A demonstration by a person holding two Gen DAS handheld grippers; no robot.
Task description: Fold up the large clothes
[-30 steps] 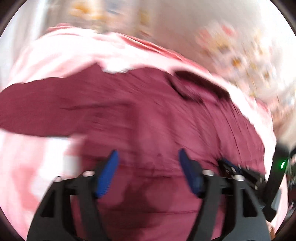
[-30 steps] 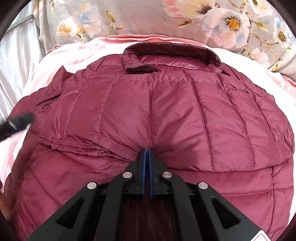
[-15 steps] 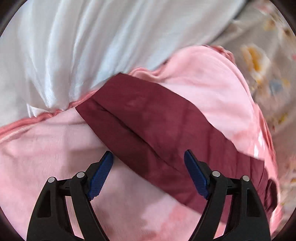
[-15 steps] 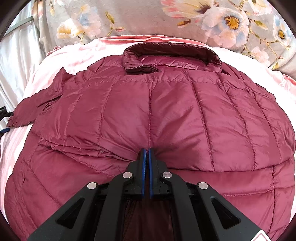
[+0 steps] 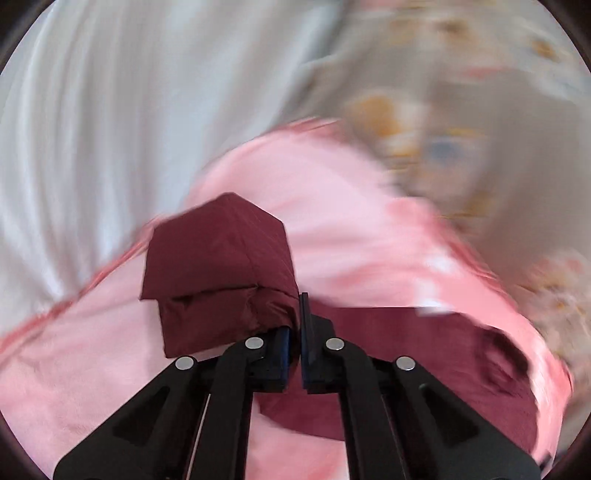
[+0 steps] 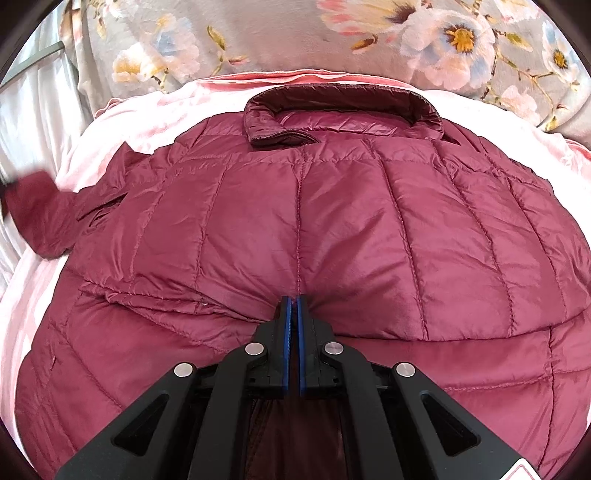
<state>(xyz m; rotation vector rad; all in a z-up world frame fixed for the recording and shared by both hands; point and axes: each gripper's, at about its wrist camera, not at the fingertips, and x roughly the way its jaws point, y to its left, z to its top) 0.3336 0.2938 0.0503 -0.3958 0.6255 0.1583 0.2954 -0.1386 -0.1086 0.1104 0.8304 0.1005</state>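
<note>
Bed: I see a pink blanket (image 6: pixel 122 110) spread over the bed, with a flowery cloth (image 6: pixel 295 33) at the far side and a white curtain (image 5: pixel 110 110) on the left.

Jacket: the big dark red puffy jacket (image 6: pixel 369 229) lies flat on the pink blanket. Its collar (image 6: pixel 340 107) is at the far end and its bottom edge is near me. So its long way runs from near to far.

Sleeve: the left sleeve (image 6: pixel 37 214) sticks out to the left, away from the body of the jacket. Its long way runs left to right.

Right gripper: my right gripper (image 6: pixel 294 306) is at the near middle of the jacket. Its jaws are pressed together on a pinch of the jacket cloth, right on the middle seam.

Left gripper: my left gripper (image 5: pixel 294 325) is far out on the left. Its jaws are pressed together on the sleeve end (image 5: pixel 218 273), which bunches up in front of them. The picture is blurry here.

What matters next: I think the sleeve must go right, across onto the jacket body. The body lies to the right of my left gripper. The left gripper is the one that has the sleeve, so it should carry it. The right one pins the middle down.
</note>
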